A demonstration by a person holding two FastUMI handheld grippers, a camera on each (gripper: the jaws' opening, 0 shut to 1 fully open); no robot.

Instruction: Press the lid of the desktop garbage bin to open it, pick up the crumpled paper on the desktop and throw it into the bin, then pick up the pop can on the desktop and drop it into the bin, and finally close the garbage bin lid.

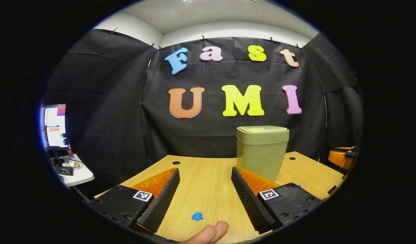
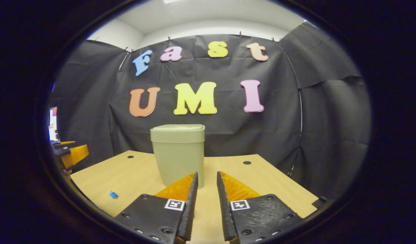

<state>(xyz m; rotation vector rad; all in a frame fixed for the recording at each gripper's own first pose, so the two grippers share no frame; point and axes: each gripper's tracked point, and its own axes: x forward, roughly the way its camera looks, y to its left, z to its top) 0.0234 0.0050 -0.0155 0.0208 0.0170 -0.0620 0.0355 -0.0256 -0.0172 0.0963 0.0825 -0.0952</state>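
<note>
Fingertip (image 1: 213, 233) at near edge, between left gripper (image 1: 204, 176) fingers; jaws spread wide, nothing held, level over desk (image 1: 208, 169). Small blue scrap (image 1: 197, 216) just ahead of fingertip. Bin (image 1: 262, 150) ahead-right, lid shut. Right gripper (image 2: 207, 178) jaws narrowly parted, empty, aimed at bin (image 2: 178, 152).

light: even, overhead | shadows: soft | focus: sharp | edges: strong fisheye bending
</note>
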